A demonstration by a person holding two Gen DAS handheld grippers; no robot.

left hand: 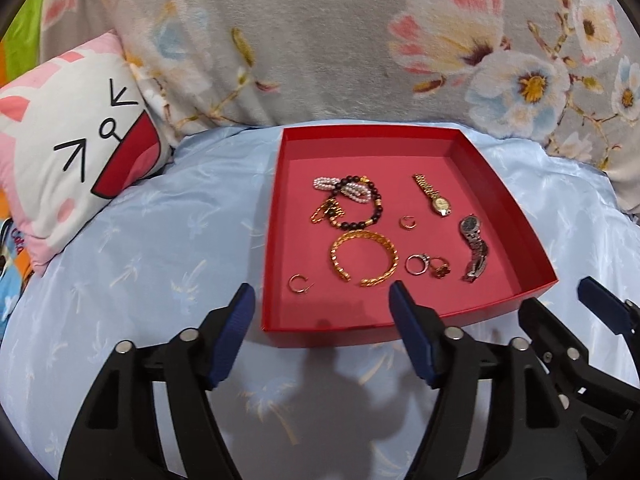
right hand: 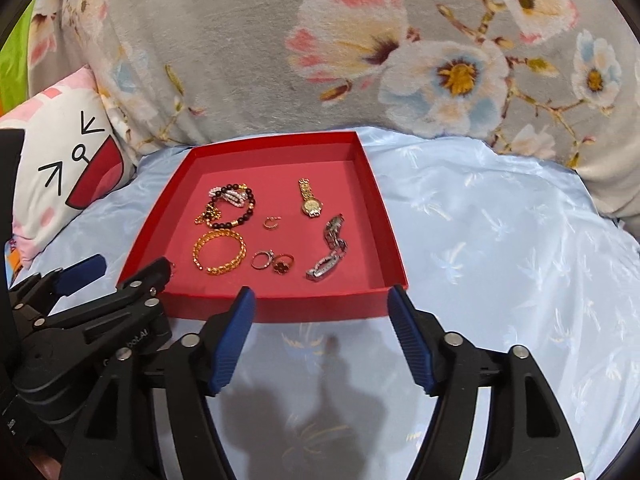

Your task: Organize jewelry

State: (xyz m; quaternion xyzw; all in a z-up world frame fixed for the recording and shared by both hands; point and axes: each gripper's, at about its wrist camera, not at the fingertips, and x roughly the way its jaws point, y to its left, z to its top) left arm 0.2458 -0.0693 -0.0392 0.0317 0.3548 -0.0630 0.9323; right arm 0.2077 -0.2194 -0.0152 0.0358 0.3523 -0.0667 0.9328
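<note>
- Red tray (left hand: pixel 400 132) sits on pale blue sheet (left hand: pixel 160 248); cat pillow (left hand: pixel 68 152) far left, floral blanket (left hand: pixel 320 40) behind.
- Left gripper (left hand: pixel 322 312): jaws wide apart, holding nothing, hovering at tray's near edge.
- Tray contents, left to right: small hoop (left hand: pixel 298 283) near left corner; beaded bracelets (left hand: pixel 352 200) tangled with a gold chain, far left; gold cuff (left hand: pixel 364 258) just near of them; ear cuff (left hand: pixel 407 223) mid-tray; two rings (left hand: pixel 426 266) touching; gold watch (left hand: pixel 434 196) far right; silver watch (left hand: pixel 474 248) near right.
- Right gripper (right hand: pixel 322 312): jaws wide apart, empty, at tray's near wall, beside the left gripper.
</note>
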